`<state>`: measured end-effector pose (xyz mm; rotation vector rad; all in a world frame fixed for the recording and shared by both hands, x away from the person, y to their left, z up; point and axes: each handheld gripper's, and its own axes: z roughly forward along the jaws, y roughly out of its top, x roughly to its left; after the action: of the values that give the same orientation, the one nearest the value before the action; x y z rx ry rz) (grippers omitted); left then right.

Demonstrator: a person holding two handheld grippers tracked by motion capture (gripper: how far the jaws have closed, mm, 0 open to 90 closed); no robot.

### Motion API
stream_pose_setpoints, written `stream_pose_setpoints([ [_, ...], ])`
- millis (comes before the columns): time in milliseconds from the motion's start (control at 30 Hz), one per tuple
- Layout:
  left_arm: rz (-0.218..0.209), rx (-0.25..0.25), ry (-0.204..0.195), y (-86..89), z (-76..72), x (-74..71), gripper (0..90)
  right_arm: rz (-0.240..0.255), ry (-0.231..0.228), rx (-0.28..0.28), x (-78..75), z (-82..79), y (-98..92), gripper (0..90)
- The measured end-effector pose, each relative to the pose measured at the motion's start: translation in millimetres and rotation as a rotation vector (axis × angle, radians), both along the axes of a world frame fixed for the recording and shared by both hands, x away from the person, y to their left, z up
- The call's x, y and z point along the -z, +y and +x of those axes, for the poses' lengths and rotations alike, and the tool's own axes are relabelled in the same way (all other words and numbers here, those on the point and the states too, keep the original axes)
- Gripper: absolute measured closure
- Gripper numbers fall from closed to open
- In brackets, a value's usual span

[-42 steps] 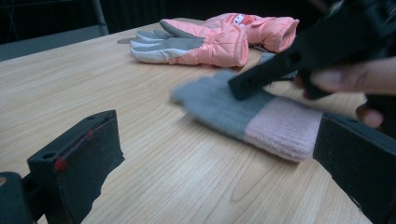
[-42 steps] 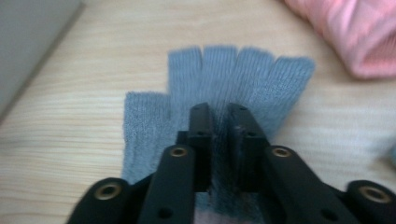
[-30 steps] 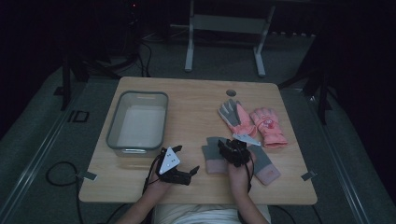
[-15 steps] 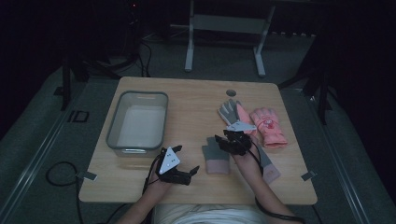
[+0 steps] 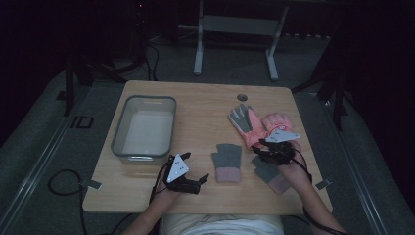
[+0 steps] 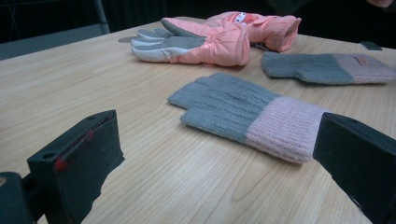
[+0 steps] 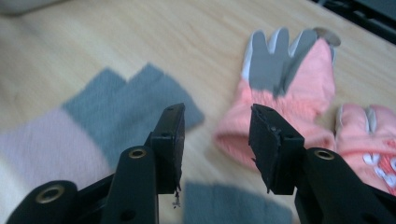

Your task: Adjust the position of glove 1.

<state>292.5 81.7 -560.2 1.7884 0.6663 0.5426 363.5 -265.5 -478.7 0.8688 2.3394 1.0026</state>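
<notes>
Two knit gloves, grey with pink cuffs, lie flat near the front: one (image 5: pixel 226 161) in the middle, the other (image 5: pixel 268 172) right of it under my right forearm. Two pink padded gloves (image 5: pixel 249 125) (image 5: pixel 279 123) lie side by side behind them. My right gripper (image 5: pixel 268 148) hovers over the near pink glove's cuff (image 7: pixel 280 107). Its jaws (image 7: pixel 217 114) are open with nothing between them, and they have just been closing a little. My left gripper (image 5: pixel 199 181) rests at the front, wide open (image 6: pixel 217 135) and empty, facing the middle knit glove (image 6: pixel 247 112).
A clear plastic bin (image 5: pixel 117 139) stands empty on the left of the wooden table (image 5: pixel 200 112). A round hole (image 5: pixel 242 97) marks the table's far edge. Cables trail on the floor at the front left.
My right gripper has left the knit gloves, rising and moving right and away toward the pink gloves. The left gripper has stayed still.
</notes>
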Motion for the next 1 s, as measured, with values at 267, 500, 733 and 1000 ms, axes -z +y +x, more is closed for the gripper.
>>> stream_pose_setpoints([
  [267, 0.002, -0.003, 0.000, -0.2, 0.0, 0.0, 0.7, -0.064, 0.063, -0.037, 14.9, -7.1, -42.0, 57.1],
  [500, 0.005, -0.004, 0.000, -0.3, -0.1, -0.1, 0.6, -0.109, 0.145, -0.079, 33.6, -13.8, -56.8, 57.3],
  [733, 0.007, -0.003, 0.000, -0.4, -0.3, -0.1, 0.6, -0.089, 0.197, -0.111, 50.1, -10.8, -57.7, 58.2],
  [1000, 0.008, -0.003, 0.001, -0.3, -0.1, -0.1, 0.6, -0.139, 0.252, -0.134, 55.2, -4.5, -51.3, 72.7],
])
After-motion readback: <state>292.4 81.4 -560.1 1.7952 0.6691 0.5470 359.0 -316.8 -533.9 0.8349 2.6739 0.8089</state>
